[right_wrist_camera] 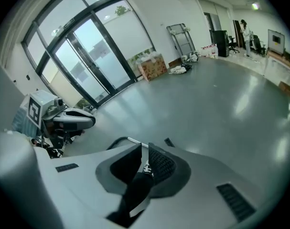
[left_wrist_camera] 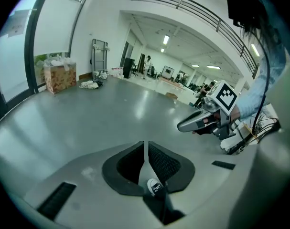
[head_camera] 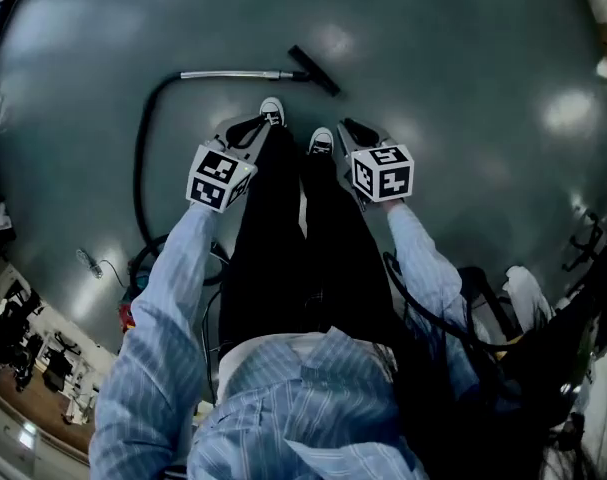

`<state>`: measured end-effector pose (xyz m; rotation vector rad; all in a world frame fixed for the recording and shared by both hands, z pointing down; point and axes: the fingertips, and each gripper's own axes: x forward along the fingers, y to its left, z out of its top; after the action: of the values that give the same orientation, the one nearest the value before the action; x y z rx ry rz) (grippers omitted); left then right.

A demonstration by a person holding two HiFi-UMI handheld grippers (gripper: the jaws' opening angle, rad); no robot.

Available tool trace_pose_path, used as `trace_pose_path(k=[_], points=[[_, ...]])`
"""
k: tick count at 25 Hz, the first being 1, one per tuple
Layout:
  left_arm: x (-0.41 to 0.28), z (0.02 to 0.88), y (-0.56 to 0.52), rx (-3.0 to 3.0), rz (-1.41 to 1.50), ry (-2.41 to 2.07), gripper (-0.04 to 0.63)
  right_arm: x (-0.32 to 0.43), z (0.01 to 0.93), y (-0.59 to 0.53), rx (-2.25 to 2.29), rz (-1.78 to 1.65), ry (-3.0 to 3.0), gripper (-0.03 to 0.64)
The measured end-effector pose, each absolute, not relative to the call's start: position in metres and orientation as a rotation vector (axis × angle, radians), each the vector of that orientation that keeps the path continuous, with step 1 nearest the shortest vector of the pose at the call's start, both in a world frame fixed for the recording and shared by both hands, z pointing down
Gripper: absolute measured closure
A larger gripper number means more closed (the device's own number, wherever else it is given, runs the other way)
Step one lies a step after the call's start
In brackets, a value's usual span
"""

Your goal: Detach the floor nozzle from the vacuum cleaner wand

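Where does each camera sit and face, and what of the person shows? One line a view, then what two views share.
Head view: on the head, steeply down at wand and nozzle; sleeves, legs, shoes, left gripper, right gripper.
Left gripper view: on that gripper, along shut jaws across the floor; a shoe.
Right gripper view: on that gripper, toward glass doors; a leg.
Both gripper views share the box.

Ahead of the left gripper (left_wrist_camera: 145, 146), a glossy grey floor (left_wrist_camera: 87, 118) runs to a white wall (left_wrist_camera: 106, 23). Far to its left a box (left_wrist_camera: 59, 78) stands by a tall window (left_wrist_camera: 51, 32), with a metal rack (left_wrist_camera: 99, 56) further along. Beyond are desks (left_wrist_camera: 169, 79) under strip lights (left_wrist_camera: 166, 39) (a railing (left_wrist_camera: 192, 7) runs overhead). Glass doors (right_wrist_camera: 87, 61) stand ahead-left of the right gripper (right_wrist_camera: 145, 150).
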<state>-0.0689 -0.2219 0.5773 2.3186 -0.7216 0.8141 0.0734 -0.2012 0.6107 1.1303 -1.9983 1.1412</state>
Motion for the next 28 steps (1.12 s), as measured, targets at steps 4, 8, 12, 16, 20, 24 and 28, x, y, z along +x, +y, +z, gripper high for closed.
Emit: trace_pose_path(k=[4,8,12,16,20,24,28], points=[[-0.07,0.65,-0.252,2.305,0.907,-0.65,0.586,0.075,0.667,-0.228,1.173,1.156,-1.987,0.589],[-0.07,0.718,-0.284,2.312,0.977,-0.652,0.586,0.071,0.729,-0.251,1.168,1.183,-1.972,0.578],[-0.069,0.789,-0.292,2.238,0.965,-0.635,0.586,0.064,0.793,-0.259,1.13,1.197,-1.946,0.532],[-0.071,0.856,-0.295,2.231,1.057,-0.542,0.583,0.054,0.864,-0.265,1.021,1.083,-1.926,0.466],[-0.072,0.933,-0.288,2.268,1.218,-0.38,0.469,0.054,0.939,-0.266,0.888,0.953,-1.895,0.424],[-0.075,0.997,-0.281,2.265,1.342,-0.277,0.462,0.064,0.993,-0.263,0.856,0.919,-1.865,0.402],[-0.078,1.057,-0.281,2.266,1.448,-0.217,0.46,0.078,1.055,-0.263,0.833,0.882,-1.81,0.393]])
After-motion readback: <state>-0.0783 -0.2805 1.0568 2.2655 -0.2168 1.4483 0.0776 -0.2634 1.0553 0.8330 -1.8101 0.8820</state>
